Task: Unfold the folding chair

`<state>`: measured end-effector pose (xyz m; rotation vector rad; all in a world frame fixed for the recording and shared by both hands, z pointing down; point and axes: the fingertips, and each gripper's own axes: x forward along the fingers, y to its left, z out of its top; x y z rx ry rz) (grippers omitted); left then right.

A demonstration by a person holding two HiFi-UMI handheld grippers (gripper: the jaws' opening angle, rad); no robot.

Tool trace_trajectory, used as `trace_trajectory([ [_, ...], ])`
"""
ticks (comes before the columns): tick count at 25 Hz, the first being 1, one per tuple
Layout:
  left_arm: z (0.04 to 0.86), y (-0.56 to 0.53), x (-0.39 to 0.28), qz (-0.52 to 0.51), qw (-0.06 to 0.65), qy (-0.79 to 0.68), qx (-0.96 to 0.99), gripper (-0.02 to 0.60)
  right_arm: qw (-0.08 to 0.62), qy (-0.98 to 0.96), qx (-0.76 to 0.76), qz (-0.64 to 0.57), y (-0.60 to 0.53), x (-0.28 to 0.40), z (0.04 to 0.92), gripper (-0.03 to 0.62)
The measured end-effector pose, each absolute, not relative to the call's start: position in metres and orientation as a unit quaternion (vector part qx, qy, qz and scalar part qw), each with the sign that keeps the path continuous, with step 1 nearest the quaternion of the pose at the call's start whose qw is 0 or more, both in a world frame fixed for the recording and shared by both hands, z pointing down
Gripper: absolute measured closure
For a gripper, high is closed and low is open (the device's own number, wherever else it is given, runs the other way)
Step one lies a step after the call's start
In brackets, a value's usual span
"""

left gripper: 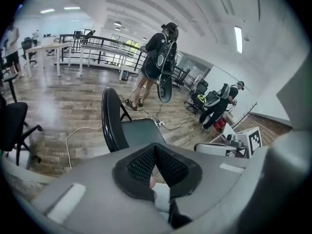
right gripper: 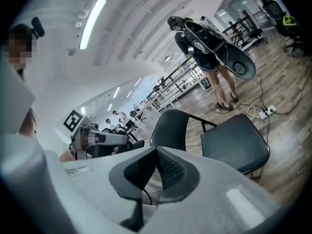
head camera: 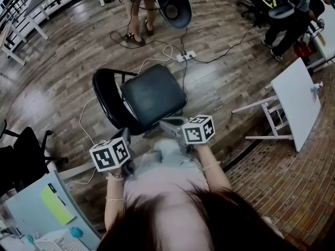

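Person's hair (head camera: 209,221) fills the bottom of the head view, both arms out front. Left gripper (left gripper: 156,149): jaws fully together, nothing in them. Right gripper (right gripper: 157,154): same, pads closed tip to tip, empty. Folding chair (head camera: 152,95) stands unfolded on the wood floor (head camera: 57,82) just beyond both grippers, seat level, backrest to the view's left; neither gripper touches it. Power strip (head camera: 186,56) and cables lie behind it. White table (head camera: 296,103) lies tipped on its side at right.

No readable text, labels, brands, numbers or signs anywhere.
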<state>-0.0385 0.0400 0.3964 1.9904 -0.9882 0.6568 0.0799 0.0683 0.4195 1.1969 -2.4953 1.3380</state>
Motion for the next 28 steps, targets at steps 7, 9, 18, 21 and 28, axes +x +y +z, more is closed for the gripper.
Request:
trace_trajectory([
  [7,0.374,0.027,-0.03,0.249,0.363,-0.401,0.803,0.586,0.037,-0.83,0.399,0.389,0.056,0.08,0.386,0.544],
  [9,0.371,0.022,-0.03,0.253,0.351,-0.405,0.805,0.586,0.041,-0.835,0.403,0.372,0.052,0.079,0.378,0.543],
  [18,0.351,0.005,-0.017,0.251,0.311,-0.404,0.823,0.586,0.002,-0.851,0.404,0.336,0.038,0.09,0.342,0.591],
  [21,0.341,0.002,-0.01,0.248,0.301,-0.397,0.831,0.586,0.003,-0.858,0.402,0.319,0.036,0.093,0.331,0.591],
  [28,0.321,-0.003,0.002,0.233,0.289,-0.376,0.849,0.586,0.007,-0.873,0.399,0.282,0.033,0.096,0.305,0.591],
])
